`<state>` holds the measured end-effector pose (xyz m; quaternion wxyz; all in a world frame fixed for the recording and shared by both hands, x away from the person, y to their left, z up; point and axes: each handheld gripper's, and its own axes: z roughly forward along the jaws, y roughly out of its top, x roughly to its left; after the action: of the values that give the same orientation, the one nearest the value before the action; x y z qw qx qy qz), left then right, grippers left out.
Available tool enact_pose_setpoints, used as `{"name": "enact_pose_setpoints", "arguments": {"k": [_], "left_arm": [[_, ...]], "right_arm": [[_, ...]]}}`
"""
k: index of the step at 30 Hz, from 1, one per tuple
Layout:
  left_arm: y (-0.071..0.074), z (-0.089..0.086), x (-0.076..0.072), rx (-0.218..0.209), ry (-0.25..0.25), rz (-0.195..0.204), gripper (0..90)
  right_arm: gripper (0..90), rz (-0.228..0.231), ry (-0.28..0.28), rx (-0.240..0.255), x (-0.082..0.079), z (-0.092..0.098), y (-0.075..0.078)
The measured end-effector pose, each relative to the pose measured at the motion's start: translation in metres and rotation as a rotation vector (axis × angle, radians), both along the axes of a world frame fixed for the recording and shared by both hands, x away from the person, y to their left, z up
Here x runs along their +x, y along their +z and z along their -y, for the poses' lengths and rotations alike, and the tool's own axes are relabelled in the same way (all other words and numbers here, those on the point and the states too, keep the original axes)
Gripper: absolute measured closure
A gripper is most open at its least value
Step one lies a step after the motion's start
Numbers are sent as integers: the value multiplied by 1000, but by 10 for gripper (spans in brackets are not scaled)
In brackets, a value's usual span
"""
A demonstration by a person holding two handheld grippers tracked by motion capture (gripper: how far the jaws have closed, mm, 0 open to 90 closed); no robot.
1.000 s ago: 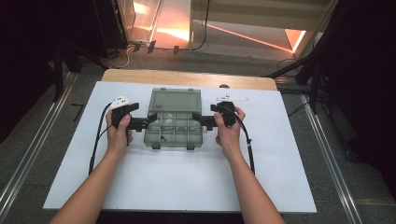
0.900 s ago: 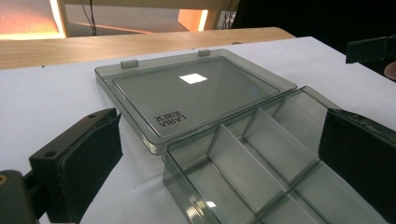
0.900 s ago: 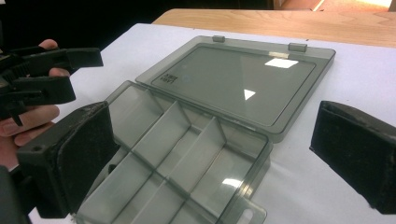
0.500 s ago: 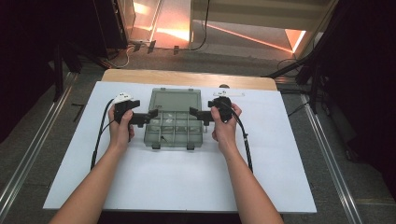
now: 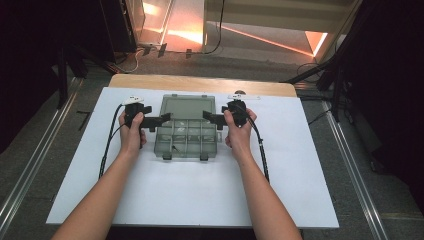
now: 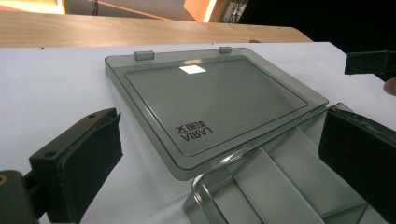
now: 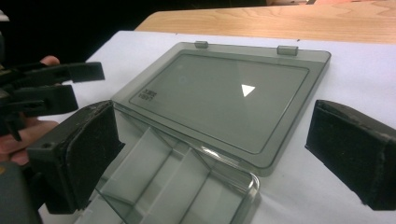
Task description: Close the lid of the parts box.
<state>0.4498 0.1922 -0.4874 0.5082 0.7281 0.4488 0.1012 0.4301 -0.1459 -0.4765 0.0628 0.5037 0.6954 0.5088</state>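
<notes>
From the high view, the open box (image 5: 186,134) lay mid-counter (image 5: 310,170), lid (image 5: 186,107) folded flat away from the person, between the left gripper (image 5: 164,118) and right gripper (image 5: 206,115). In the left gripper view, released jaws straddled the hinge corner. In the right gripper view, jaws likewise gaped, empty, equally near.

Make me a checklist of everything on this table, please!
Surface: white board on a wooden table.
Job's things: smoky clear compartment box, its lid lying open and flat behind it.
Clutter: two small white things at the board's far edge, too small to tell.
Grippers: left gripper and right gripper, both open, at the box's two sides near the hinge.
Cables: a black cable trails from each gripper.
Surroundings: grey floor, metal rails, dark curtains.
</notes>
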Motion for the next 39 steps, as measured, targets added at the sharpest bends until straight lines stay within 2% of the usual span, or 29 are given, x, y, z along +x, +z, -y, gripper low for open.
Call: {"name": "enact_pose_setpoints", "arguments": {"k": [1,4,7,9,12,15,17,19,22,23,24,29,35,39], "left_arm": [[0,0,1,11,4,-5,0],[-2,0,4,7,15,-22,0],[-2,0,7,-14,16,-40,0],[-2,1,8,-24,9,-39,0],[-3,1,12,-13,39,-68,0],[-5,3,15,5,53,-92,114],[-5,3,17,-3,57,-113,138],[-5,3,18,-34,60,-129,164],[-6,1,21,-64,83,-157,251],[-7,0,23,-73,87,-169,251],[-8,0,24,-73,95,-180,287],[-14,1,26,-59,100,-216,341],[-14,3,27,-79,100,-223,366],[-14,6,29,-73,98,-235,365]], "right_arm": [[31,-5,5,4,1,-1,0],[48,-20,-7,-3,5,-2,-2],[60,-33,-11,19,8,-2,-5],[71,-39,-16,26,11,-2,-6],[136,-56,-29,14,14,-4,-9],[177,-84,-34,20,18,-5,-13],[193,-93,-41,16,19,-5,-14],[225,-106,-43,11,22,-4,-16],[331,-116,-17,28,25,-2,-19],[331,-116,-17,28,25,-2,-19],[339,-126,-20,43,27,0,-19],[343,-134,-38,48,28,1,-20],[366,-166,-60,2,30,1,-26],[374,-178,-54,7,32,0,-31]]}}
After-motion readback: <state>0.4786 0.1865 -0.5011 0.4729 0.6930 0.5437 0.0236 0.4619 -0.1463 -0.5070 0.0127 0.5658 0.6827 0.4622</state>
